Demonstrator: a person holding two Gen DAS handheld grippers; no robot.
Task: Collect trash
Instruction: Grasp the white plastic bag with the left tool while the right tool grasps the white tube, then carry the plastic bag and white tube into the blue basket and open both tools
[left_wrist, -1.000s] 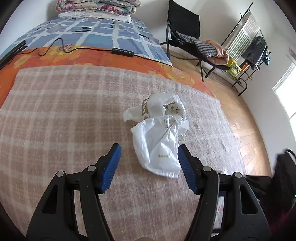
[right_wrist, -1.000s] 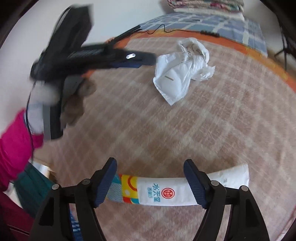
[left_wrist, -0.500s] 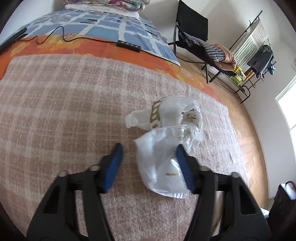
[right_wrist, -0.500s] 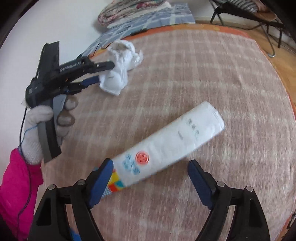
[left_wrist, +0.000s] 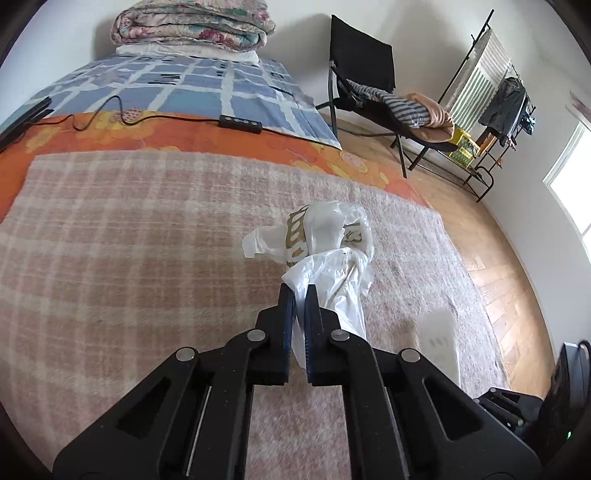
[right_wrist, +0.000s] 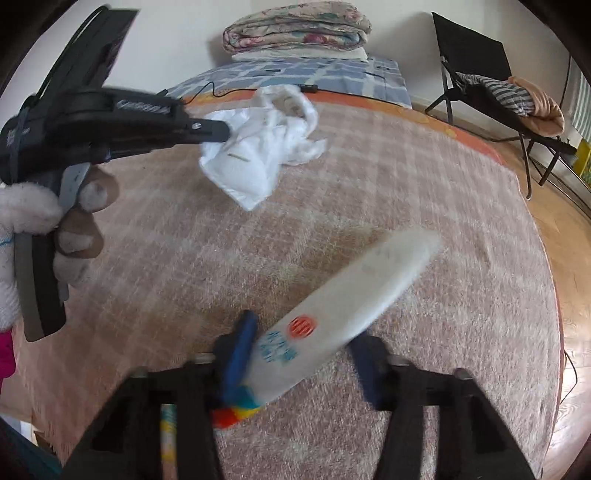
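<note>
My left gripper (left_wrist: 299, 295) is pinched on the near edge of the crumpled white plastic bag (left_wrist: 332, 254), which sits on the plaid blanket (left_wrist: 129, 240). Right gripper (right_wrist: 299, 354) is spread, blurred, straddling the printed end of the long white wrapper (right_wrist: 343, 306). Its long axis runs away up-right, crossing the jaws diagonally, so closing there should catch it.

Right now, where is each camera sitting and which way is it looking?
Left wrist: on the left gripper, looking along it across the plaid blanket at the white plastic bag it pinches.
Right wrist: on the right gripper, blurred, around a white wrapper; the gloved left hand shows.
Both show the bag, the folded quilt and the black chair.
</note>
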